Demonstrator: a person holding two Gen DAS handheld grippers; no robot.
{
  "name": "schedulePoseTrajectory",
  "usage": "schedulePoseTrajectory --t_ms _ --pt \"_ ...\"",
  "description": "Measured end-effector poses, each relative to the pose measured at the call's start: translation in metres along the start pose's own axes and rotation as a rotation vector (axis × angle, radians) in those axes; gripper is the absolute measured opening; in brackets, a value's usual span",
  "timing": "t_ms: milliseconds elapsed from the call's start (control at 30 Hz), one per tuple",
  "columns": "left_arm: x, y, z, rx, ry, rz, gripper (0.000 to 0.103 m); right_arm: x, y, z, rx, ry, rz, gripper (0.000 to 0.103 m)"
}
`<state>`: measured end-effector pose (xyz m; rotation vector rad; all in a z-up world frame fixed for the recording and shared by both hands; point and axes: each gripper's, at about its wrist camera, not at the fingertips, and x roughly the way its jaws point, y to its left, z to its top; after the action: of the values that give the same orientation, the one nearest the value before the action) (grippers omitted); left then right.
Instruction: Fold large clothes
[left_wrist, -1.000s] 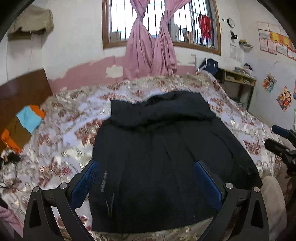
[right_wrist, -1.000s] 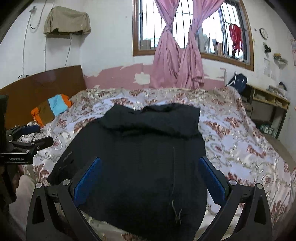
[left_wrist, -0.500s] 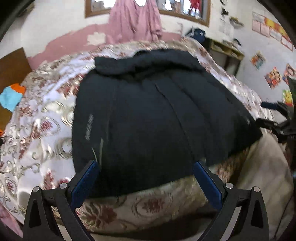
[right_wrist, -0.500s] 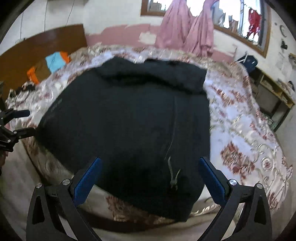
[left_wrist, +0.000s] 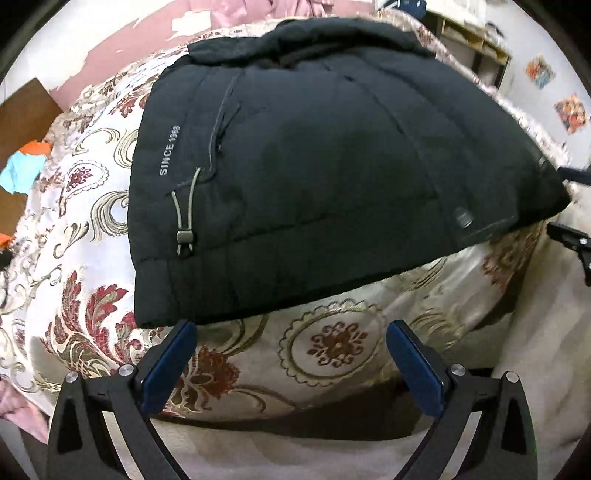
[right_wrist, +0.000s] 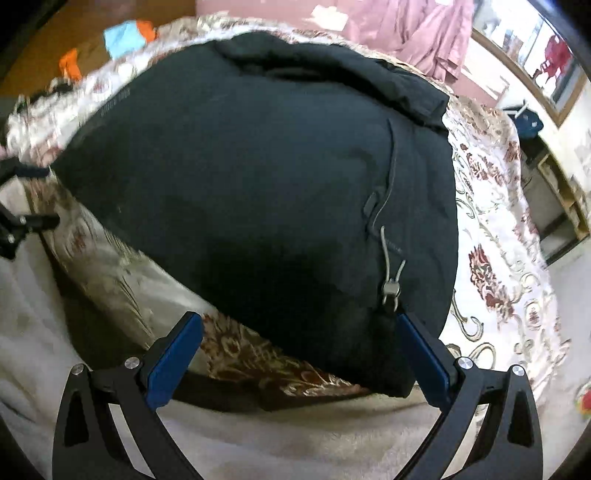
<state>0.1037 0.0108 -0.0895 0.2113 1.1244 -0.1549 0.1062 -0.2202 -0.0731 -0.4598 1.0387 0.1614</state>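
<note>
A large black padded jacket lies flat on the bed, sleeves folded in, its hem toward me and hanging near the bed's front edge; it also shows in the right wrist view. My left gripper is open and empty, just below the hem's left corner. My right gripper is open and empty, at the hem's right corner; the right finger sits by the hem drawcord toggle. Each gripper shows at the edge of the other's view.
The bed has a floral cream and red bedspread and a pale blanket along its front side. Orange and blue clothes lie by the wooden headboard. A shelf stands at the right.
Both grippers have dropped lower and closer to the jacket's hem at the bed's front edge. The views now tilt down. The jacket has not moved.
</note>
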Motion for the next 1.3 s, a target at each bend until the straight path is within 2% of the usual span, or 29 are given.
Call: schedulePoseTrajectory --t_ms 167,367,500,567,700,867,1067,1200,1300 --pt "0.012 -0.008 0.003 0.026 0.028 0.094 0.103 0.011 0.025 0.002 -0.100 0.054 -0.077 0.101" --pt "0.014 -0.004 0.002 0.005 0.035 0.085 0.103 0.034 0.056 0.005 -0.246 0.122 -0.267 0.101" --pt "0.016 0.006 0.002 -0.032 0.036 0.067 0.103 0.044 0.071 0.009 -0.319 0.098 -0.401 0.101" --pt "0.016 0.012 0.002 -0.052 0.032 0.052 0.103 0.042 0.073 0.014 -0.319 0.063 -0.440 0.101" --pt "0.012 0.022 0.002 -0.079 0.012 0.038 0.103 0.018 0.064 0.021 -0.231 -0.030 -0.396 0.101" --pt "0.009 0.030 0.002 -0.106 -0.011 0.029 0.103 0.005 0.042 0.016 -0.128 -0.065 -0.286 0.101" --pt "-0.005 0.022 0.000 -0.053 -0.077 0.008 0.103 -0.017 0.014 0.015 -0.029 -0.138 -0.197 0.101" --pt "-0.009 0.013 0.002 0.008 -0.118 0.048 0.103 -0.033 -0.005 0.025 0.051 -0.177 -0.119 0.101" --pt "-0.008 0.003 0.007 0.089 -0.143 0.114 0.103 -0.035 -0.018 0.030 0.080 -0.205 -0.076 0.101"
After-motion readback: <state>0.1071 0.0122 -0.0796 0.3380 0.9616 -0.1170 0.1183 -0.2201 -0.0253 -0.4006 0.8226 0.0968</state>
